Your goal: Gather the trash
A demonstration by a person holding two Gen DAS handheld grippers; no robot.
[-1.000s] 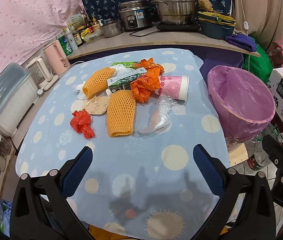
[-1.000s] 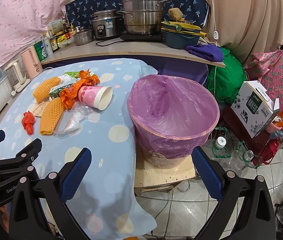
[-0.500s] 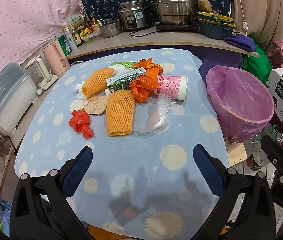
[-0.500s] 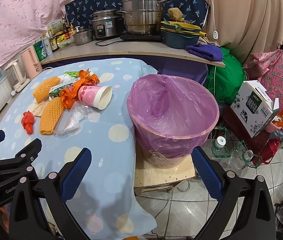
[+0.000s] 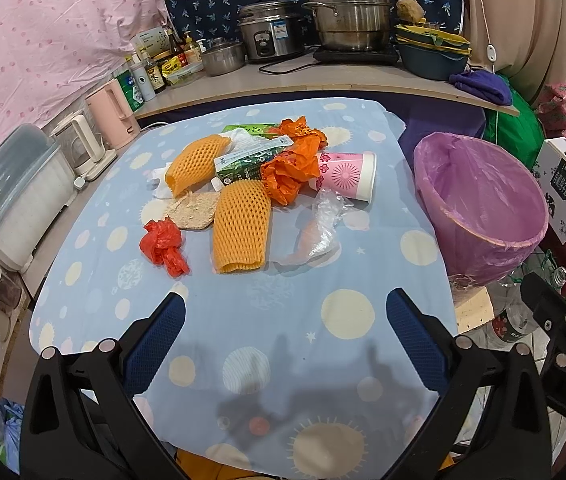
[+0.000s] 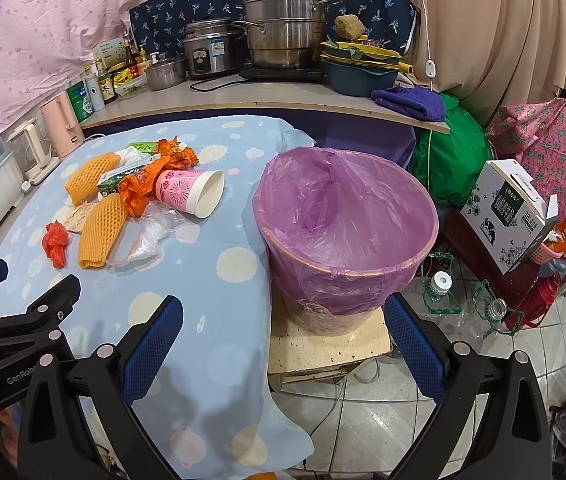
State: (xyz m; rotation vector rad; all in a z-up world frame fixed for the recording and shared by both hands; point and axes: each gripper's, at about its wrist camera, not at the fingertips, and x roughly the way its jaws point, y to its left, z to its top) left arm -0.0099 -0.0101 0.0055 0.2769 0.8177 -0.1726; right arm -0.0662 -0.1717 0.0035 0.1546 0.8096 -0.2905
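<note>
A heap of trash lies mid-table: two orange foam nets (image 5: pixel 241 228) (image 5: pixel 195 162), a red plastic scrap (image 5: pixel 163 246), crumpled orange plastic (image 5: pixel 287 172), a pink paper cup (image 5: pixel 347 174) on its side, a green carton (image 5: pixel 251 160), a clear bag (image 5: pixel 319 228) and a brown pad (image 5: pixel 193 210). The bin with a purple liner (image 6: pixel 347 224) stands right of the table. My left gripper (image 5: pixel 285 312) is open and empty above the table's near part. My right gripper (image 6: pixel 283 316) is open and empty, over the table's right edge before the bin.
The table wears a blue dotted cloth (image 5: pixel 243 320). A pink kettle (image 5: pixel 111 114) and a white container (image 5: pixel 15 196) stand at its left. Pots (image 5: pixel 347 8) and bottles fill the back counter. A milk box (image 6: pixel 507 216) and bottles (image 6: pixel 439 288) sit on the floor at right.
Both grippers have crept slightly forward; the trash heap and bin look marginally nearer. Nothing was grasped or moved.
</note>
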